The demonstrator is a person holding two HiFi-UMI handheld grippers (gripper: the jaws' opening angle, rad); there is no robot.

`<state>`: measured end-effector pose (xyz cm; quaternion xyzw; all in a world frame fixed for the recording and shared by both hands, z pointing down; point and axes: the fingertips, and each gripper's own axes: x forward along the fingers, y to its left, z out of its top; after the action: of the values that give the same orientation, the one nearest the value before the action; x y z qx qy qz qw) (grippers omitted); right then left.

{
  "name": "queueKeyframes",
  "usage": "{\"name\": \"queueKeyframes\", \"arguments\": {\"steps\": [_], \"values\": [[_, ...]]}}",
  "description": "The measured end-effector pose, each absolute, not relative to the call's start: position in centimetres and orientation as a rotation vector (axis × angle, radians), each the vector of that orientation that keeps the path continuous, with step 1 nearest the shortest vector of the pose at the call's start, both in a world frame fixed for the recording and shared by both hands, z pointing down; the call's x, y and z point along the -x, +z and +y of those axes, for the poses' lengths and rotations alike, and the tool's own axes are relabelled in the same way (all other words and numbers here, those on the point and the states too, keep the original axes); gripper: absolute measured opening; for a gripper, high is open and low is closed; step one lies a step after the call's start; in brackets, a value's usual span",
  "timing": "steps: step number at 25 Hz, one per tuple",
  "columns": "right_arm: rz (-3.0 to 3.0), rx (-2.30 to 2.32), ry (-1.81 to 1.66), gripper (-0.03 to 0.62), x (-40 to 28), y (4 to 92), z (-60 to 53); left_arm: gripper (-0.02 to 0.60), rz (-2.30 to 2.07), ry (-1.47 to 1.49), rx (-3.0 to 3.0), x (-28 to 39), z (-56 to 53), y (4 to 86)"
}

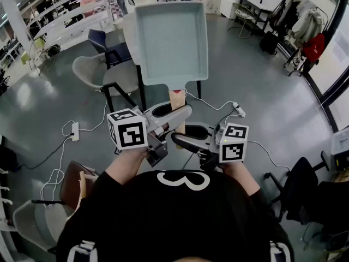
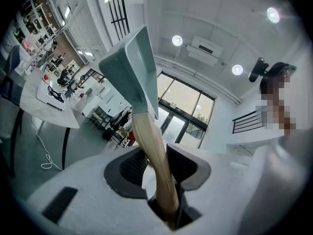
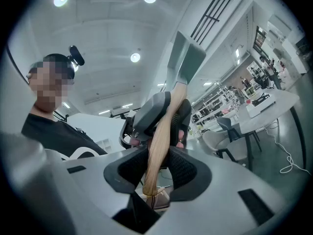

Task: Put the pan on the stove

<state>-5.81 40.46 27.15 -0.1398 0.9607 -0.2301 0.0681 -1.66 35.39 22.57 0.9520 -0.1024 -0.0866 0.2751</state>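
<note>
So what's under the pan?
Held in the air, the pan hides most of a tabletop and anything on it; table legs, a chair and grey floor show below.

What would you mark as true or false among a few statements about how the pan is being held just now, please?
1. The left gripper and the right gripper both clamp the wooden handle. True.
2. The pan is round. False: it is square with rounded corners.
3. The pan rests on a stove. False: it is held up in the air over the floor, and no stove is in view.
4. The pan is empty. True.
5. The left gripper grips the handle nearer the pan than the right gripper does. True.
</note>
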Motion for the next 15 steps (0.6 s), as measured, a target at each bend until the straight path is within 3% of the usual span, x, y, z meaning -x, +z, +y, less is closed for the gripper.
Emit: {"name": "queueKeyframes", "arguments": {"steps": [15], "values": [[2.924,0.404,-0.662,0.127,5.61,27.33,39.77,0.137,-0.275,-0.214,-2.576,1.23,34.47,22.9]]}}
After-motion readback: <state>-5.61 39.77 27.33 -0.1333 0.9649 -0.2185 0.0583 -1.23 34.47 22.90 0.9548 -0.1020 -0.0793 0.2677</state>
